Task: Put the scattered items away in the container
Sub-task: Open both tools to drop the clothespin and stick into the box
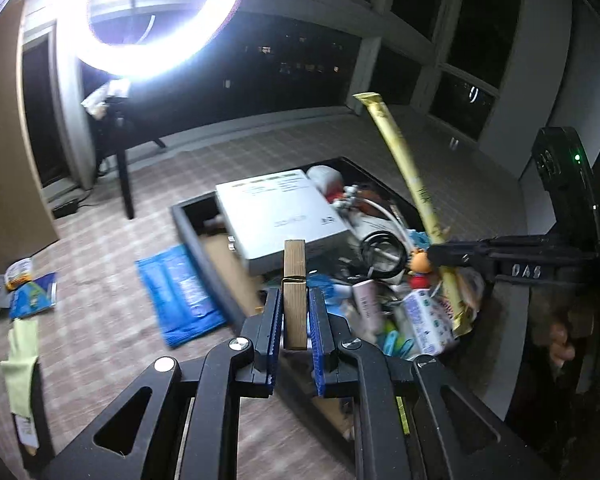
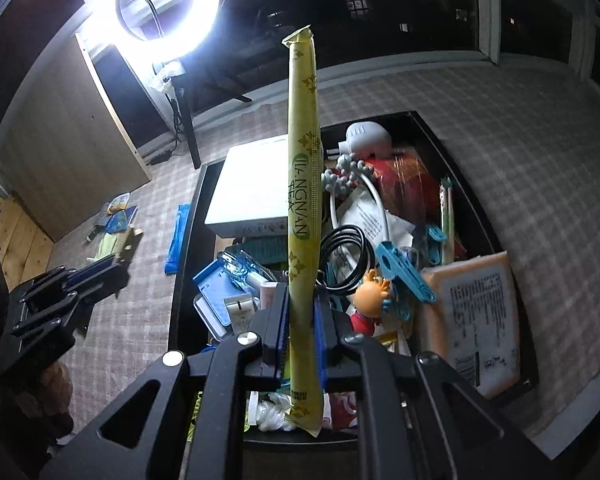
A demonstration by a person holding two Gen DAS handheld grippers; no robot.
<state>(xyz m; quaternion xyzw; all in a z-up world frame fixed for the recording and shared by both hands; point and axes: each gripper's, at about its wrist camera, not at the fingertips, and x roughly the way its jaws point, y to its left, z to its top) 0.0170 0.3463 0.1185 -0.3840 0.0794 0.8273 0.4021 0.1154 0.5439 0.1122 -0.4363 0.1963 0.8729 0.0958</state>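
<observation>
Left wrist view: the left gripper clamps a wooden clothespin, long axis upright along the fingers, near the black container. Right of it, the right gripper pinches a yellow tea sachet, standing upright lengthwise above the container's clutter.

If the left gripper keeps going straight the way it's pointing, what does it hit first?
Probably the white flat box lying on top of the clutter in the black container. The left gripper, shut on a wooden clothespin, aims at the box's near edge, though depth is hard to judge.
</observation>
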